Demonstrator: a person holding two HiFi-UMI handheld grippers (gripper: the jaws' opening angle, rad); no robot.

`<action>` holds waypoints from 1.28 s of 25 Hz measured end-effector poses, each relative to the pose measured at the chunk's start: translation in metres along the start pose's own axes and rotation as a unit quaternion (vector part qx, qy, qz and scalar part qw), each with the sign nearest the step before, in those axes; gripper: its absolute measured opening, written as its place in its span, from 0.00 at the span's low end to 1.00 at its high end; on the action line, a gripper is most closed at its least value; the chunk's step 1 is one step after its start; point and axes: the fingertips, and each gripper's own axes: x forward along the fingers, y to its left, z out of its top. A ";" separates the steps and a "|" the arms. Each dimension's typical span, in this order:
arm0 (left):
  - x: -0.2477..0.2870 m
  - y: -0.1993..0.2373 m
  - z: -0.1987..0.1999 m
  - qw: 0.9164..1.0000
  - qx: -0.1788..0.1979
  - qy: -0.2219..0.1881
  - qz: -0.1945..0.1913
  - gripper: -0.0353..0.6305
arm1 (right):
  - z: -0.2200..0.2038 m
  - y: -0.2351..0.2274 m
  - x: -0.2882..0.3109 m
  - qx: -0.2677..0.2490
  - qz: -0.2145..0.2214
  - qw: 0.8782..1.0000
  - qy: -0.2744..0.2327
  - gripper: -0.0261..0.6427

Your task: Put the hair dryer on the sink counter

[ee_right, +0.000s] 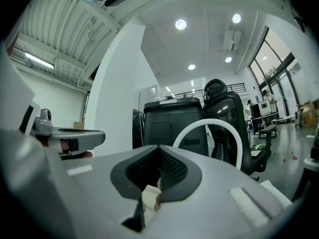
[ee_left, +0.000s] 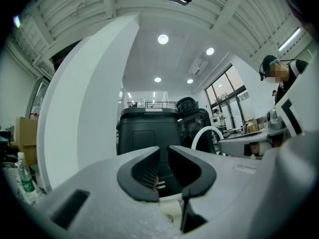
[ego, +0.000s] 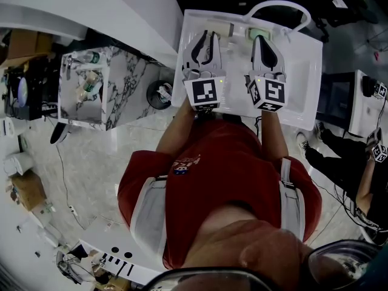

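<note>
Head view: left tongs [ego: 205, 39] almost shut, right tongs [ego: 262, 41] shut, both empty, could be bumping the white curved tap [ego: 276, 3] ahead.

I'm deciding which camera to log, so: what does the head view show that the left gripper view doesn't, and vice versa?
Only the head view: the person's red shirt, the marble cabinet and the white sink basin seen from above.
Only the left gripper view: the ceiling lights and the tall windows at the far side of the room.
Both: the left gripper, its jaws a narrow gap apart with nothing between them, part of the right gripper, and the white arched faucet.
</note>
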 end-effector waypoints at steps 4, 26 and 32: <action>0.002 0.001 0.000 1.000 0.004 -0.020 -0.003 0.12 | 0.000 0.002 0.002 0.000 0.001 1.000 0.001 0.04; 0.003 0.004 0.003 1.000 -0.004 -0.015 0.007 0.06 | -0.003 0.009 0.005 -0.006 0.012 1.000 0.004 0.04; 0.003 0.003 0.002 1.000 -0.013 -0.007 0.006 0.06 | -0.003 0.013 0.004 -0.023 0.014 1.000 0.002 0.04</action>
